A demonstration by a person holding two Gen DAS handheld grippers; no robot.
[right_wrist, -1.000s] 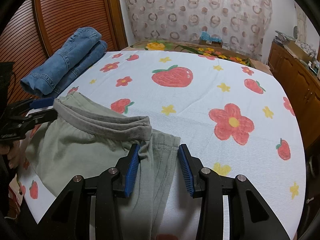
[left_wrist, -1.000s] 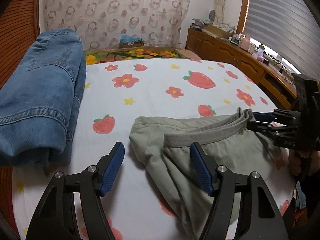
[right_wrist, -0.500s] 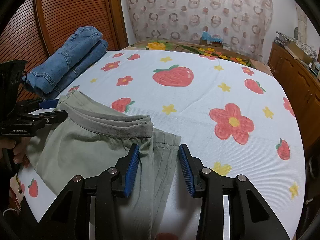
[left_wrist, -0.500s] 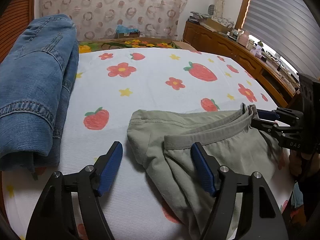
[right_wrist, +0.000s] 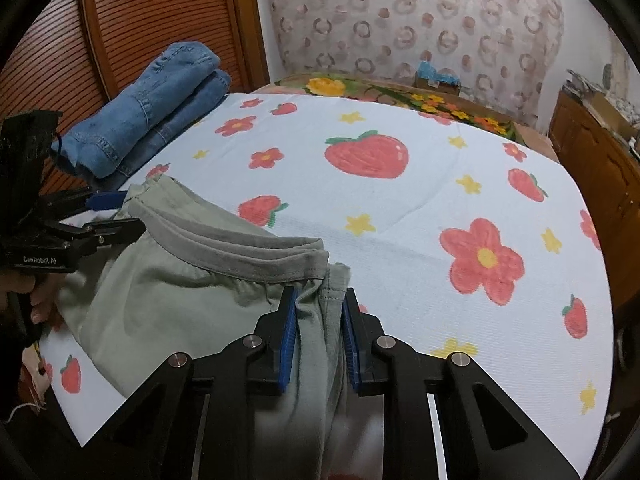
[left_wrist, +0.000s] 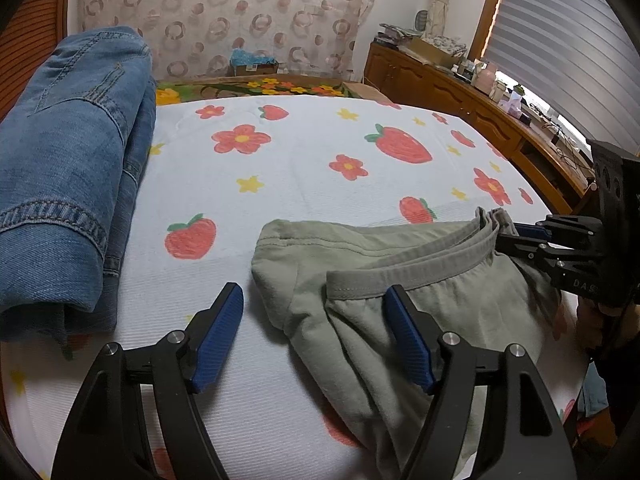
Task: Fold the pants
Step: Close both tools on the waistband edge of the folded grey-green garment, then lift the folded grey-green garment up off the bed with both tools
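Right wrist view: the right gripper (right_wrist: 319,336) jaws have just narrowed, pinching the pants (right_wrist: 180,300) edge for folding, while the left gripper (left_wrist: 316,340) jaws stay spread.

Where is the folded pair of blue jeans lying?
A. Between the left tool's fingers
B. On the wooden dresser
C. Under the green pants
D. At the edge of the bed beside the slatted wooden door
D: the jeans lie at the bed's edge by the slatted door, apart from the green pants.
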